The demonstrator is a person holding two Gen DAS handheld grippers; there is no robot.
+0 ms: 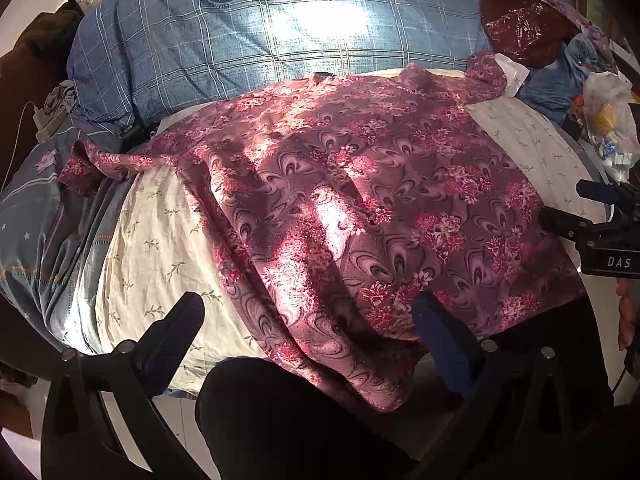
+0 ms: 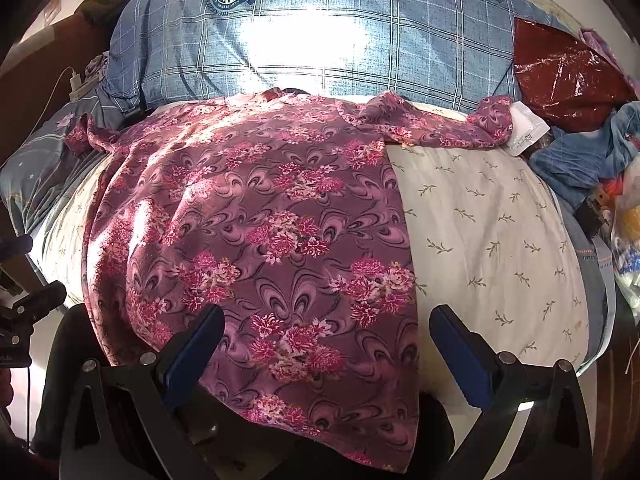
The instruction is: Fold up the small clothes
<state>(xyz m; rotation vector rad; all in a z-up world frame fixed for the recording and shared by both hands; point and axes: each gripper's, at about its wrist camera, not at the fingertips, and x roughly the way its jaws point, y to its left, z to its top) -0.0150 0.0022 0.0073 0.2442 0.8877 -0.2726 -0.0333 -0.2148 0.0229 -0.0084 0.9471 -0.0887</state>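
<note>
no fold is being shown yet — the floral garment (image 2: 256, 216) is lying spread flat on the bed (image 2: 492, 240), while both the left hand-held gripper (image 1: 308, 320) and the right hand-held gripper (image 2: 326, 332) are being held wide open, empty, above its near hem.

A pink floral shirt (image 2: 256, 216) lies spread on a cream sprigged sheet (image 2: 492, 232), its near hem hanging over the bed's edge. The right gripper (image 2: 326, 344) hovers above that hem, jaws wide apart. A blue plaid pillow (image 2: 320, 40) lies at the far side, a red plastic bag (image 2: 560, 72) to its right.
</note>
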